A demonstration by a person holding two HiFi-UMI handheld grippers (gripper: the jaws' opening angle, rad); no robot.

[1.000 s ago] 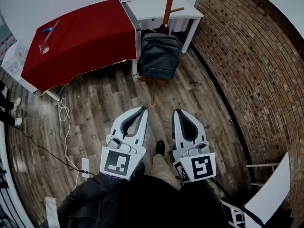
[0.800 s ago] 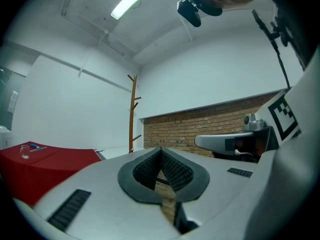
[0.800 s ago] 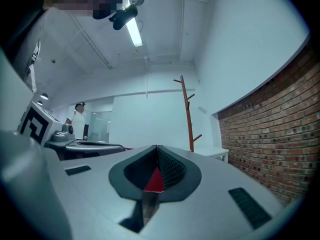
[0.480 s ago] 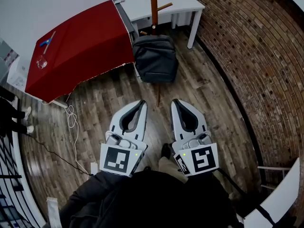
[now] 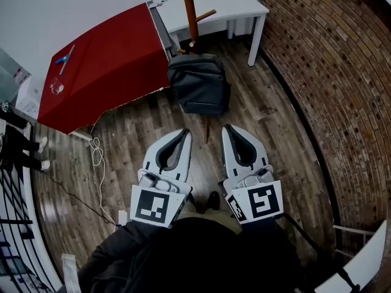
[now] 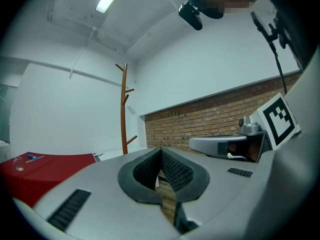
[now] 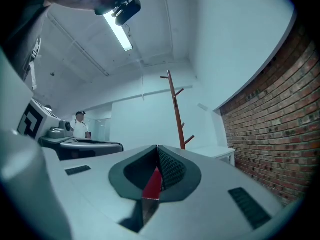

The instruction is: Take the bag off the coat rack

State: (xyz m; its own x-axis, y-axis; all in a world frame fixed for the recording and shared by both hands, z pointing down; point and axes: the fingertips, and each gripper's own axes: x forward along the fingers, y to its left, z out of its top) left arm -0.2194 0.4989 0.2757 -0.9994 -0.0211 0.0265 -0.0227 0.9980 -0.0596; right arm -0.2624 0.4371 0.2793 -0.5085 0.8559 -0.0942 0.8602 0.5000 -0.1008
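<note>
1. The bag (image 5: pixel 198 84) is hanging low on the coat rack (image 5: pixel 189 8), on the pole's near side, so it is facing a frontal reach.
2. The left hand-held gripper (image 5: pixel 184 133) and right hand-held gripper (image 5: pixel 227 129) are both sitting closed and empty (nothing between the pads), pointing level toward the coat rack but well short of it.
3. They are likely being held shut because nothing is within reach yet. Taking a strap will call for opening one first.
</note>
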